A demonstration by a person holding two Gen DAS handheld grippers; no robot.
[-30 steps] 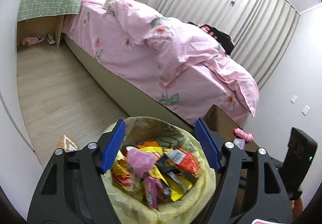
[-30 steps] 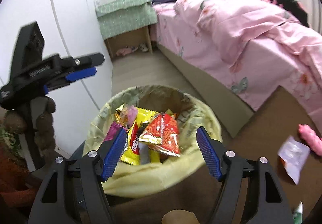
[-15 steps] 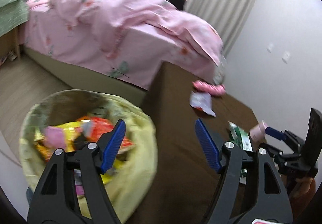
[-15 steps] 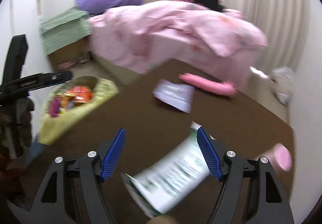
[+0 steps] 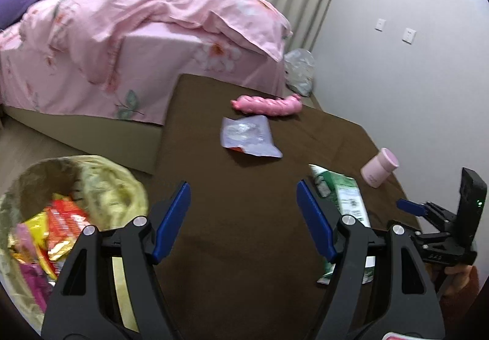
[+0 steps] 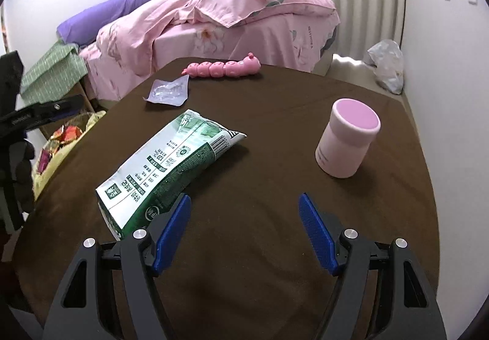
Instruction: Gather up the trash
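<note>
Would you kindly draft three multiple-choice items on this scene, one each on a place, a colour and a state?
1. Where does the green-and-white packet lie?
A. inside the trash bin
B. on the brown table, left of the right gripper
C. on the bed

2. What colour is the cup on the table?
A. pink
B. blue
C. green

3. How does the right gripper stand?
A. shut on the packet
B. shut on the cup
C. open, holding nothing

Answers:
1 B, the packet rests flat on the tabletop, its near end beside the gripper's left finger.
2 A, its body and top are both pink.
3 C, the blue pads stand wide apart with only bare table between them.
</note>
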